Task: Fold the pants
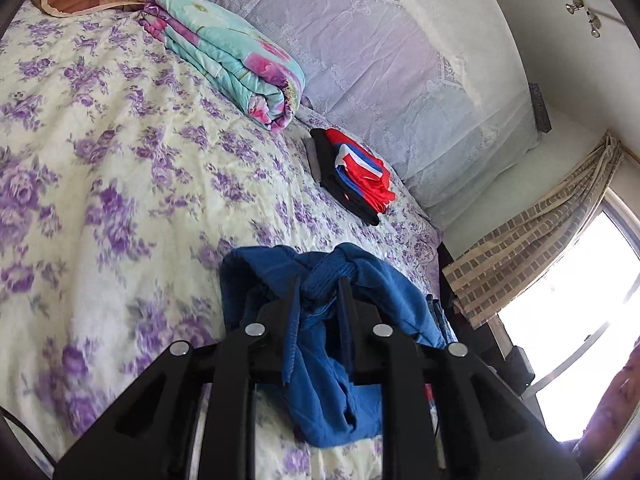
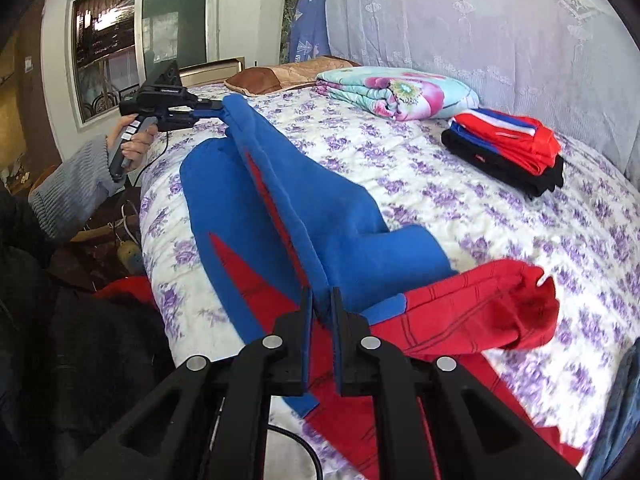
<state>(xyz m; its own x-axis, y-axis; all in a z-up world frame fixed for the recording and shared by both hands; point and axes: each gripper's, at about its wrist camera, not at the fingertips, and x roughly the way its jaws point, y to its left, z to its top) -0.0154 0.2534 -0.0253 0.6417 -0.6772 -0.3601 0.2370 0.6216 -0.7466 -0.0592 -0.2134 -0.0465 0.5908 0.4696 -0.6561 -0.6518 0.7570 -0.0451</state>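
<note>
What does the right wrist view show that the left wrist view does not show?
Only the right wrist view shows the left hand, the left gripper from outside, and the red part of the pants. Only the left wrist view shows the checked curtain. Both show the blue fabric gripped, the folded clothes stack, the rolled quilt and the bed.

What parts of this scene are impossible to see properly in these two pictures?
- Pants: in the right wrist view, the right tool covers the pinched edge, and the bottom edge cuts off the red part.
- Pants, left wrist view: bunched around the left tool, so their shape is unreadable.
- Folded clothes stack: lower garments are hidden by upper ones.
- Window: glare washes out the outside.
</note>
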